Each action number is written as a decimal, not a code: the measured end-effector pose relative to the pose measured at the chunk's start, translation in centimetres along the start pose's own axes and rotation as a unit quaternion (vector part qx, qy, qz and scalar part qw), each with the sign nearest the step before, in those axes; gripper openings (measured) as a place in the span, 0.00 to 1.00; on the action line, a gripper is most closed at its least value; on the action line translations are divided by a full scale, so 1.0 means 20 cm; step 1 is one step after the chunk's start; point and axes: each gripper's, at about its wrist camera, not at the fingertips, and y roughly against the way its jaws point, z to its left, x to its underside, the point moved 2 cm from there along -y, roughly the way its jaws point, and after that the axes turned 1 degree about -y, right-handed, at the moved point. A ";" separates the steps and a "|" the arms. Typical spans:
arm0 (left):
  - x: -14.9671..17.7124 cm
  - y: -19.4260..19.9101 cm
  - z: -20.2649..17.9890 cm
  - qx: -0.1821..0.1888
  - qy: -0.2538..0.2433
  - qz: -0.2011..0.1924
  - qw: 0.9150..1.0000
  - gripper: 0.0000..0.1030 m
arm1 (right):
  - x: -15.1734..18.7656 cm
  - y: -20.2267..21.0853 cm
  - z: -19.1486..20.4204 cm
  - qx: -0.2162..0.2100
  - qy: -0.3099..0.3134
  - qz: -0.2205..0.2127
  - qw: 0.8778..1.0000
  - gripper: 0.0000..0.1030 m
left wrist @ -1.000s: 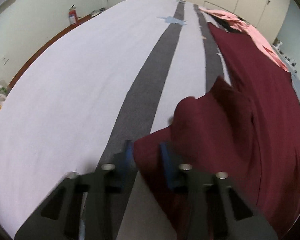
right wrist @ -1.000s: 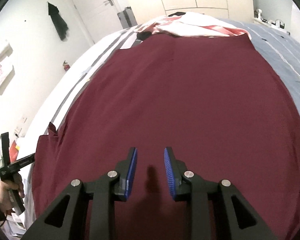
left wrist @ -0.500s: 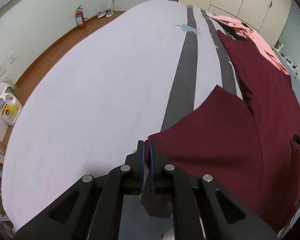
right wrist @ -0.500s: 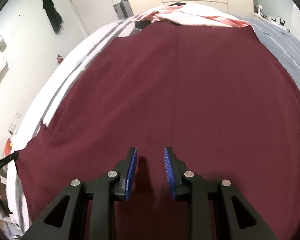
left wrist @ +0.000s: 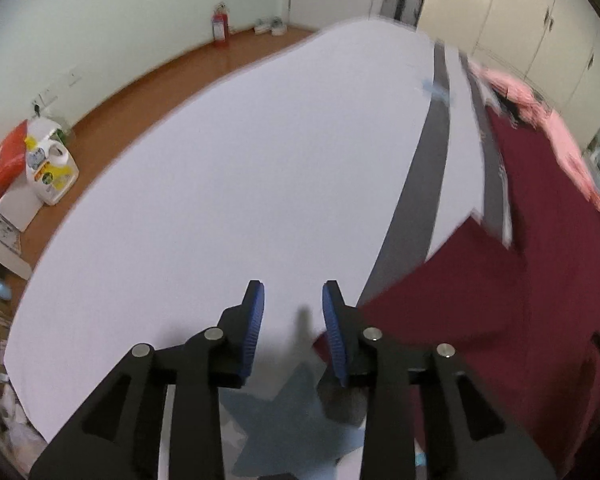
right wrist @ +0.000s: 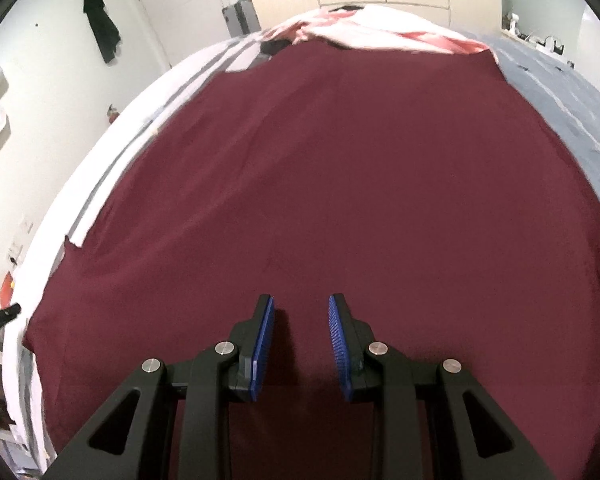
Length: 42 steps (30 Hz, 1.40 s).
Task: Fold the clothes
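Lying spread flat across the bed (left wrist: 236, 184), the maroon garment (right wrist: 340, 184) is free of both grippers — the left gripper (left wrist: 292, 320) has just opened beside its corner, the right gripper (right wrist: 302, 334) hovers parted above it.

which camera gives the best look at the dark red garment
The right wrist view: the dark red garment fills it, spread flat on the bed. The left wrist view catches only its blurred near corner and left edge.

Maroon garment (right wrist: 340, 184) on white sheet (left wrist: 228, 184) with grey stripes (left wrist: 428, 184); pink clothes (left wrist: 556, 136) beyond.
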 end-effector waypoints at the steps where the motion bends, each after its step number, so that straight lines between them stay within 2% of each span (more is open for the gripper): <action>1: -0.01 0.03 -0.04 0.010 -0.008 -0.008 1.000 0.27 | -0.01 0.02 -0.02 0.001 -0.002 -0.005 1.000 0.25; 5: 0.06 0.03 -0.21 0.041 -0.081 0.011 0.996 0.27 | -0.01 0.08 -0.10 0.004 -0.015 -0.013 1.000 0.25; 7: 0.10 -0.05 -0.30 0.033 -0.115 0.030 0.992 0.27 | 0.01 0.10 -0.14 0.008 -0.016 -0.009 1.000 0.25; 9: 0.10 -0.13 -0.34 0.033 -0.125 0.035 0.991 0.27 | 0.02 0.11 -0.17 0.013 -0.014 -0.005 1.000 0.25; 13: -0.02 -0.25 -0.44 0.064 -0.133 0.038 0.988 0.27 | 0.03 0.13 -0.20 0.015 -0.008 -0.006 1.000 0.25; 16: -0.09 -0.32 -0.55 0.095 -0.162 0.042 0.981 0.27 | 0.02 0.14 -0.22 0.013 -0.013 -0.010 1.000 0.25; 19: -0.15 -0.43 -0.67 0.107 -0.201 0.050 0.972 0.27 | 0.02 0.14 -0.21 0.009 -0.019 -0.013 1.000 0.25; 23: -0.18 -0.51 -0.71 0.116 -0.222 0.061 0.966 0.26 | 0.01 0.13 -0.18 0.002 -0.020 -0.013 1.000 0.25; 24: -0.19 -0.52 -0.72 0.119 -0.228 0.061 0.964 0.25 | 0.01 0.12 -0.18 0.002 -0.019 -0.012 1.000 0.25; 26: -0.18 -0.53 -0.76 0.125 -0.247 0.059 0.959 0.11 | 0.01 0.11 -0.18 0.000 -0.020 -0.010 1.000 0.25; 28: -0.17 -0.53 -0.81 0.120 -0.271 0.052 0.954 0.06 | 0.01 0.10 -0.18 -0.001 -0.022 -0.008 1.000 0.25; 32: -0.21 -0.53 -0.82 0.130 -0.259 0.049 0.956 0.03 | 0.02 0.08 -0.17 -0.001 -0.023 -0.004 1.000 0.25; 36: -0.27 -0.54 -0.89 0.142 -0.272 0.036 0.951 0.03 | 0.01 0.08 -0.17 0.000 -0.023 -0.004 1.000 0.25; 38: -0.31 -0.56 -0.95 0.145 -0.269 0.032 0.952 0.03 | 0.01 0.07 -0.16 -0.001 -0.022 -0.005 1.000 0.25; 40: -0.34 -0.58 -0.97 0.130 -0.261 0.023 0.956 0.03 | 0.00 0.07 -0.16 -0.001 -0.021 -0.005 1.000 0.25; 42: -0.40 -0.59 -0.91 0.121 -0.234 0.020 0.965 0.04 | 0.01 0.07 -0.16 -0.001 -0.021 -0.005 1.000 0.25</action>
